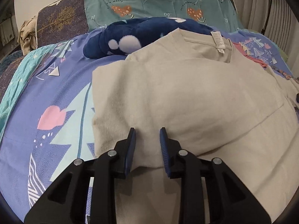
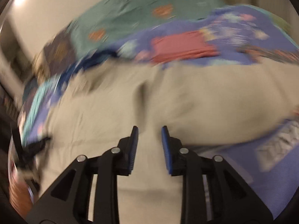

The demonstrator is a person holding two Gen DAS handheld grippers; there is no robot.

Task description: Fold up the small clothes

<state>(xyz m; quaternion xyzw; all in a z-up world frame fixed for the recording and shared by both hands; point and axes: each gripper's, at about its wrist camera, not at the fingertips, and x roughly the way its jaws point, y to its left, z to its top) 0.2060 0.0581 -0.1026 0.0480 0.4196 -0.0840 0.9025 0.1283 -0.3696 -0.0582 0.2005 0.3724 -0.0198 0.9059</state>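
Beige T-shirt (image 1: 186, 97) lies spread on the blue patterned bedsheet (image 1: 56, 93), its collar and care label (image 1: 218, 42) at the far end and one side already turned in to a straight edge on the left. Beyond it we see a navy plush toy (image 1: 134, 37), teal pillows (image 1: 158, 1) and a pink garment (image 2: 179, 46) off to the right. We judge that the next fold is being set up, so we want both grips on the near hem, evenly spaced, so the cloth lifts flat rather than bunching. Our left gripper (image 1: 147, 132) hovers over the near left part of the shirt, fingers partly spread with only bare cloth below them, nothing pinched. Our right gripper (image 2: 149, 130) sits likewise over the shirt, partly spread and empty; that view is blurred, so finer detail escapes us.
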